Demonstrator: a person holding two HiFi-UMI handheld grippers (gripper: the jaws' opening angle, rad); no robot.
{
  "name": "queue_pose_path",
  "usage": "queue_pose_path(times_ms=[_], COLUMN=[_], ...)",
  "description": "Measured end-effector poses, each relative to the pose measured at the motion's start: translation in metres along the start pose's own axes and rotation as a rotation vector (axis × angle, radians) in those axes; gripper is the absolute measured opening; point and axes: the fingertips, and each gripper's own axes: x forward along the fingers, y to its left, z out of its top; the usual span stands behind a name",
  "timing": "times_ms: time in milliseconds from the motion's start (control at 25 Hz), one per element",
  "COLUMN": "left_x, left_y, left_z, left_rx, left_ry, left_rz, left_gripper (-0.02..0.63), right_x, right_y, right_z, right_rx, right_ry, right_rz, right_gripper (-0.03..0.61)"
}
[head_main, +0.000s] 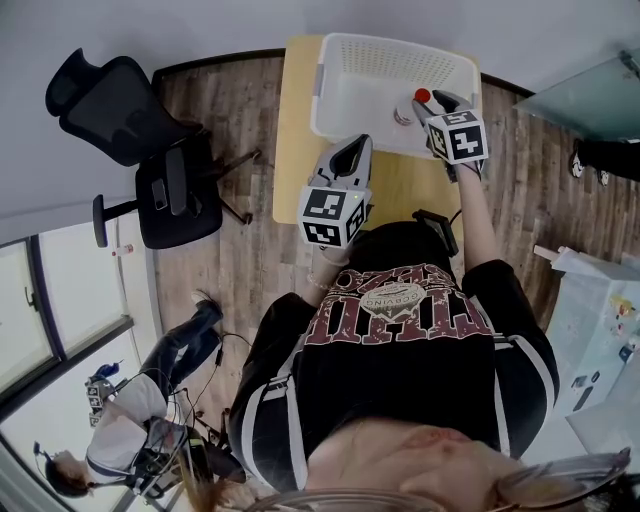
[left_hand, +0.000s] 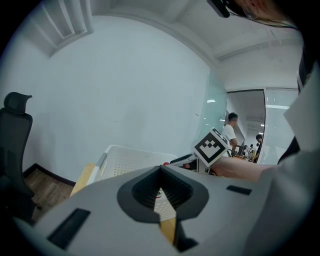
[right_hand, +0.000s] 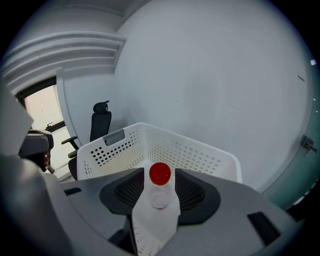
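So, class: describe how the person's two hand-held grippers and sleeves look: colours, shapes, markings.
The left hand-held gripper and the right hand-held gripper are pale grey shells with black ribbed pads; each carries a white cube with black square markers. The T-shirt is black, short-sleeved, with dark red lettering and white stripes.

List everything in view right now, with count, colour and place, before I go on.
bottle: one, clear with red cap, at the basket's near right corner
basket: one, white, perforated, on the table's far end
table: one, pale yellow, ahead of the person
office chair: one, black, left of the table
floor: brown planks
bystander: one, white top, lower left of the head view
left tool: grey, jaws together, empty, over the table
right tool: grey, jaws closed on the bottle
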Motion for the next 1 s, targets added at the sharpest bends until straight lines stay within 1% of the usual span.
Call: queue_pose_path(times_ms=[240,600,1000], left_x=[-0.002,-0.006,-0.009], left_y=[0.004,0.010,0.014], left_z=[-0.001,-0.002,-0.002], left_rx=[-0.006,-0.017,-0.025], left_ry=[0.002,0.002,-0.003], left_rz=[0.008,0.029,0.052], left_gripper=[0.048,0.048,0.048], right_x=[0.011,0.021,0.029], right_y=[-0.002,-0.006,-0.007], right_z=[-0.004,-0.004,-0.008], right_rx=[-0.015,-0.007,-0.024], right_ry=[0.045,0.056,0.088], right_rz=[0.011,0.034,0.055], right_gripper=[0.196,0.215,0.216])
